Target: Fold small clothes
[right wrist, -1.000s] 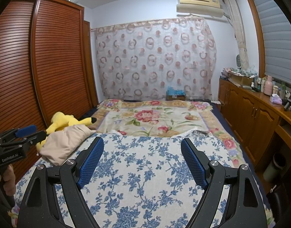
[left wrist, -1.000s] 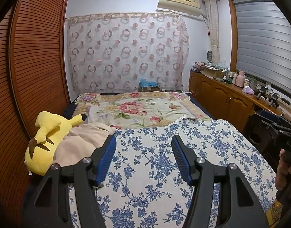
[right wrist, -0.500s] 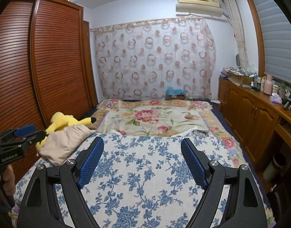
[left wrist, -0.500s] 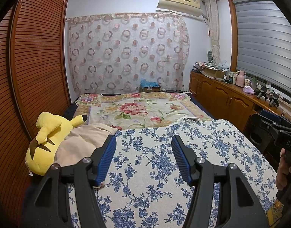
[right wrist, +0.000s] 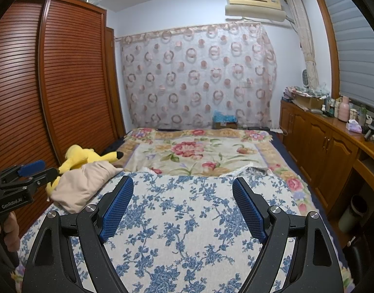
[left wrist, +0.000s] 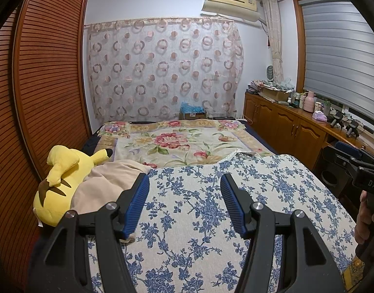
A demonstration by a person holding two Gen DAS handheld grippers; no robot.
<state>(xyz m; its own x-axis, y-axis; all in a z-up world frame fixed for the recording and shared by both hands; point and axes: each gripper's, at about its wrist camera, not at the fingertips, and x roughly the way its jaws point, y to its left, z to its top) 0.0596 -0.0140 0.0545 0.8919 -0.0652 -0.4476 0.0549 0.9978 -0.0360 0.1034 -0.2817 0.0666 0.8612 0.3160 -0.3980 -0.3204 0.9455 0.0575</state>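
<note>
A beige garment (left wrist: 106,183) lies crumpled at the left edge of the bed, on the blue-flowered cover (left wrist: 199,207) and against a yellow plush toy (left wrist: 62,180). It also shows in the right wrist view (right wrist: 82,183). My left gripper (left wrist: 184,200) is open and empty above the cover, its left finger close to the garment. My right gripper (right wrist: 182,205) is open and empty above the cover, right of the garment. Each gripper shows at the edge of the other's view, the right one (left wrist: 357,163) and the left one (right wrist: 23,178).
A pink-flowered blanket (right wrist: 199,149) covers the far half of the bed. A wooden wardrobe (right wrist: 52,85) runs along the left. A wooden cabinet (right wrist: 328,146) with bottles and clutter runs along the right. A curtain (right wrist: 199,78) hangs at the back.
Almost nothing has moved; the left wrist view has shifted very slightly. Both grippers stay open and empty.
</note>
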